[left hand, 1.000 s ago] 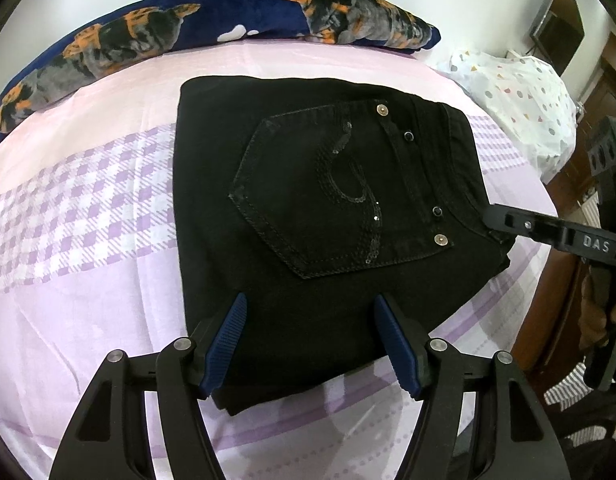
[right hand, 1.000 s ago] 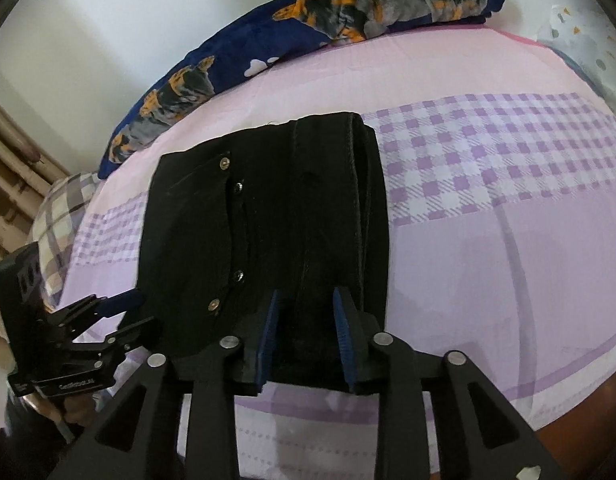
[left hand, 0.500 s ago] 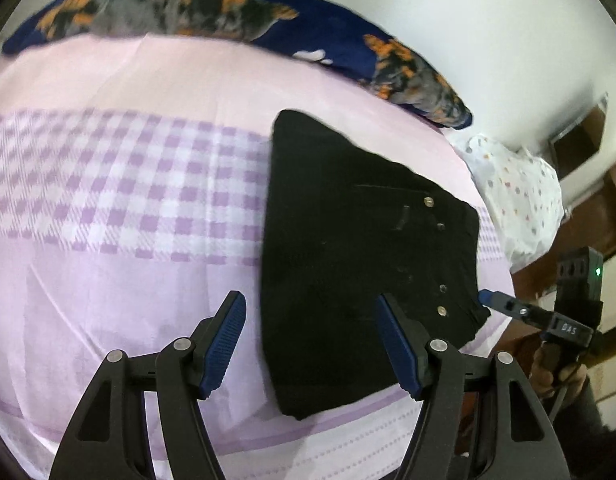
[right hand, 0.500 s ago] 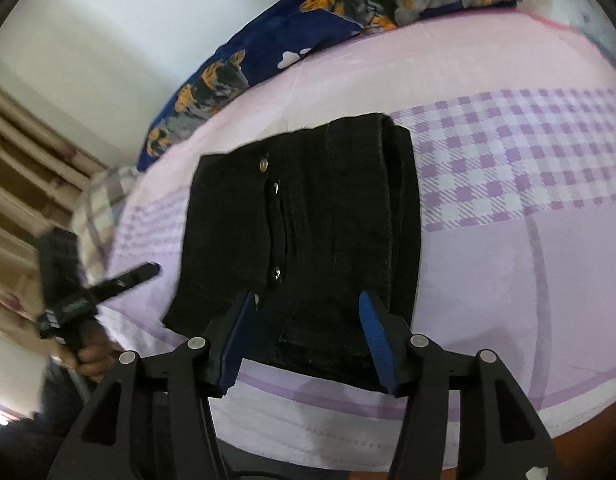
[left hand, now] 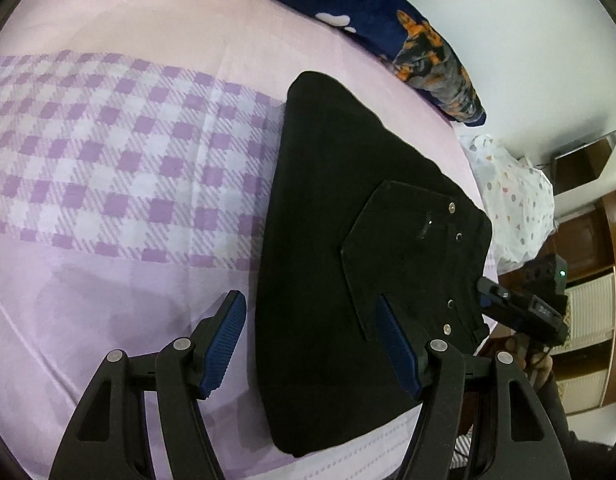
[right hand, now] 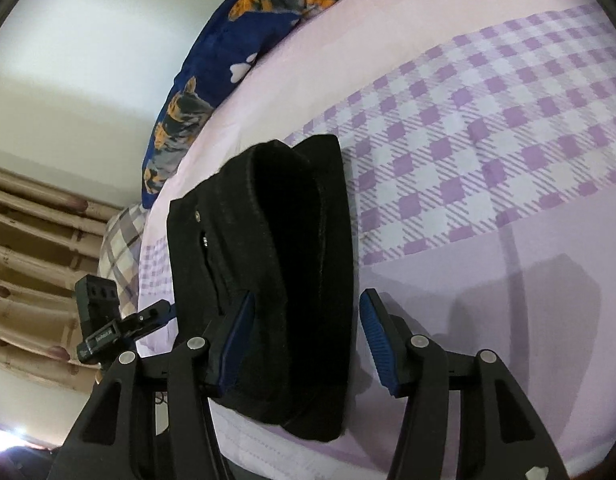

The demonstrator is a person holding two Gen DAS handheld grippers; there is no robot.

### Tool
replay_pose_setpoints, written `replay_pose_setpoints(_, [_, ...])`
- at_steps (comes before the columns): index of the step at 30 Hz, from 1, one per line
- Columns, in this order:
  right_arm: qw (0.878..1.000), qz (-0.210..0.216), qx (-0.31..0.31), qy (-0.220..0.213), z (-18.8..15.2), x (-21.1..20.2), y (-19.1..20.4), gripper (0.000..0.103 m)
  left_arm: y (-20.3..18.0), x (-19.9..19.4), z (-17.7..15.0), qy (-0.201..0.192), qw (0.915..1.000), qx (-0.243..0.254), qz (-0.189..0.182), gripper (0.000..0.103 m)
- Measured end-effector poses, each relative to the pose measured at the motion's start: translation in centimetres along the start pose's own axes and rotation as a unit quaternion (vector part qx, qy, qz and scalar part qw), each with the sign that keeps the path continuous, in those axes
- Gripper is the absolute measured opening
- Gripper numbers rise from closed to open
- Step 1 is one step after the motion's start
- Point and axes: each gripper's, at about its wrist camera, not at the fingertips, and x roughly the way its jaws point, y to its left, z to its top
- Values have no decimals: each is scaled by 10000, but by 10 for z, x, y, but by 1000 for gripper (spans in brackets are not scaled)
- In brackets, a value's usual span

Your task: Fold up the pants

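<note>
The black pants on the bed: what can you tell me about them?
The black pants lie folded into a thick, compact stack on the pink and purple checked bedsheet. They look like dark denim. A back pocket with small metal rivets faces up. Layered folded edges show in the right view. Both grippers are open, and neither grips the fabric.

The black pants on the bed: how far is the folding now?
Done: the black pants lie folded compactly on the purple bedsheet, back pocket up. In hand: nothing; left claw and right claw are open. Left: seemingly nothing, perhaps straightening.
</note>
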Motion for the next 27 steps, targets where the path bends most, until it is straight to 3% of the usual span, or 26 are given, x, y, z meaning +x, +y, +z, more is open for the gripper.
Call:
replay_pose_setpoints(12, [9938,970,-251,490,27,26,-5,53,-13,19,20,150,9986,344,-359,68])
replay_pose_setpoints(20, [9910,1041,-522,658,32,42,12,52,-7,27,29,46,9963,145,-845,63])
replay_pose_setpoints(27, [9918,1013,-476,623,32,45,13,50,-13,25,26,-89,9978,334,-565,60])
